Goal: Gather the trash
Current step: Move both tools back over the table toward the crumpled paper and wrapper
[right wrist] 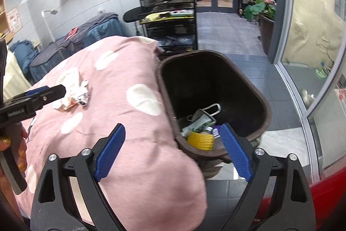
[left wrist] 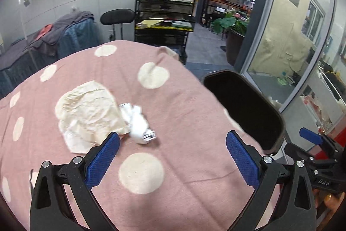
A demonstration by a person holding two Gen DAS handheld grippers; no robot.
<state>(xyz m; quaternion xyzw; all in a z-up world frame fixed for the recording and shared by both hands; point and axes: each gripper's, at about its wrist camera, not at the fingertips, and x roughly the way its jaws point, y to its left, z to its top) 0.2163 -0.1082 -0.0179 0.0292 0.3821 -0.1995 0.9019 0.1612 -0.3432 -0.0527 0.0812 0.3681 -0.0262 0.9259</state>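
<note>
Both our grippers gape empty over the pink spotted cover (left wrist: 183, 101), trash lying ahead and a bin beside it.

We read "DAS" on the right gripper (right wrist: 173, 144) body and "GenRobot.AI" on the left gripper (left wrist: 173, 152). On the cover, just beyond our left blue pad, lie a creased cream paper (left wrist: 86, 109) and, touching it, a crumpled white wrapper (left wrist: 138, 122) with dark print. The dark brown bin (right wrist: 248, 88) touches the cover's edge; in it we see yellow foam netting (right wrist: 200, 140), a white face mask (right wrist: 210, 109) and a green-printed wrapper (right wrist: 201, 122).
</note>
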